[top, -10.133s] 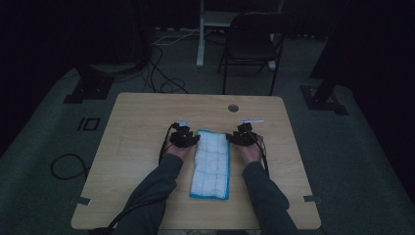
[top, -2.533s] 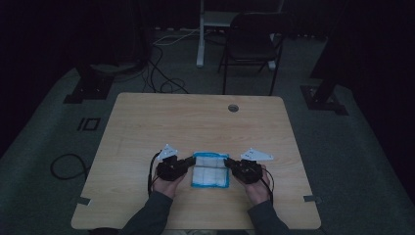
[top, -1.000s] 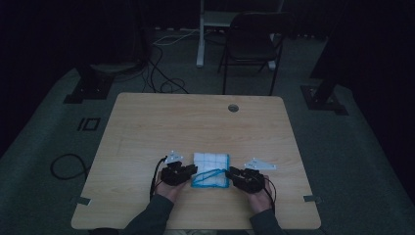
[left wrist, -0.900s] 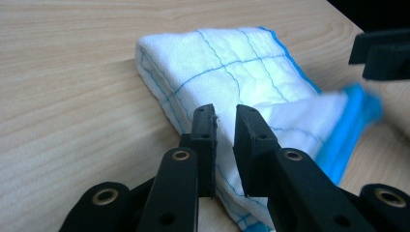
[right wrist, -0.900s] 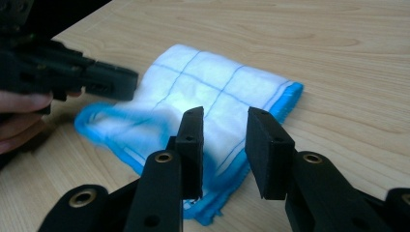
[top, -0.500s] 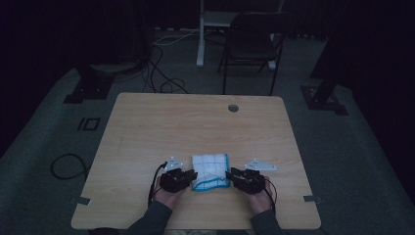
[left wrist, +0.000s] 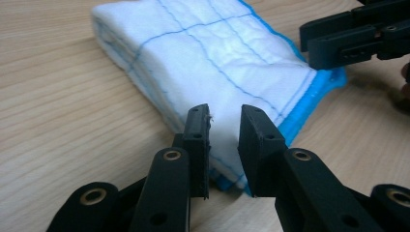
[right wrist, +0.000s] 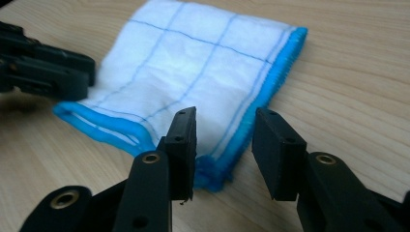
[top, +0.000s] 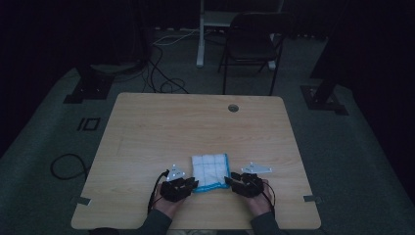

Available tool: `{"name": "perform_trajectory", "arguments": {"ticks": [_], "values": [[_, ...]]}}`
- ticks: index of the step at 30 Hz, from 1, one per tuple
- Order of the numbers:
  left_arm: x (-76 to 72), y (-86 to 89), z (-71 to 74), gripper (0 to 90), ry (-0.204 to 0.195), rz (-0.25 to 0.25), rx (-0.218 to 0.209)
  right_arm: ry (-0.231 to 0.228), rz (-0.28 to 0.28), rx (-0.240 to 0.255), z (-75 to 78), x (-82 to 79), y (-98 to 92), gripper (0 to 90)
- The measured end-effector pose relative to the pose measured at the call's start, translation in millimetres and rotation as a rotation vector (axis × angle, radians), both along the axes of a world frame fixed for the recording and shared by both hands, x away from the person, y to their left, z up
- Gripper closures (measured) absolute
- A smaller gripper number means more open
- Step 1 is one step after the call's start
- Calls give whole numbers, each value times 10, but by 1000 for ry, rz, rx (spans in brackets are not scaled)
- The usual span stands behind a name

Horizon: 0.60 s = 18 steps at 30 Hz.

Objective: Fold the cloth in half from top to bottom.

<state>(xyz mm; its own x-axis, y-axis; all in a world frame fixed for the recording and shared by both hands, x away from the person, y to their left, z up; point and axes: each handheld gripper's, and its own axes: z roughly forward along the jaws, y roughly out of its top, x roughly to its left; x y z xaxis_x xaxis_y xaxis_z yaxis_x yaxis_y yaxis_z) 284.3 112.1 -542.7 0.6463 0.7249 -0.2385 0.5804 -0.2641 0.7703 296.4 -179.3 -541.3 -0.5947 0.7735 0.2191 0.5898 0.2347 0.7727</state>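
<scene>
A white cloth (top: 210,170) with a blue grid and a blue hem lies folded on the wooden table (top: 147,137), near its front edge. My left gripper (top: 195,184) sits at the cloth's near left corner. Its jaws have just been opening, and in the left gripper view (left wrist: 225,121) the cloth (left wrist: 208,53) shows through the gap, untouched by the pads. My right gripper (top: 229,182) is at the near right corner and has also just been opening. In the right gripper view (right wrist: 225,123) the blue corner of the cloth (right wrist: 193,72) lies loose between the open jaws.
A round cable hole (top: 233,107) sits near the table's far edge. Beyond the table stand a dark chair (top: 249,44), floor cables (top: 161,73) and stand bases (top: 88,85). Bare wood stretches to the left, right and far side of the cloth.
The cloth, long and flat ten seconds ago, now lies folded short. Over the last second both grippers let go of its near corners and drew slightly toward the front edge.
</scene>
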Motion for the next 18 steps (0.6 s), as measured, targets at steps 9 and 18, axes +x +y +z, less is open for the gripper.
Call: {"name": "perform_trajectory", "arguments": {"ticks": [9,18], "values": [[73,183,16,724,-13,62,4,-4,-78,-21,25,50,-144,605],[170,343,12,720,-26,117,19,-14,-145,14,59,146,-351,603]]}}
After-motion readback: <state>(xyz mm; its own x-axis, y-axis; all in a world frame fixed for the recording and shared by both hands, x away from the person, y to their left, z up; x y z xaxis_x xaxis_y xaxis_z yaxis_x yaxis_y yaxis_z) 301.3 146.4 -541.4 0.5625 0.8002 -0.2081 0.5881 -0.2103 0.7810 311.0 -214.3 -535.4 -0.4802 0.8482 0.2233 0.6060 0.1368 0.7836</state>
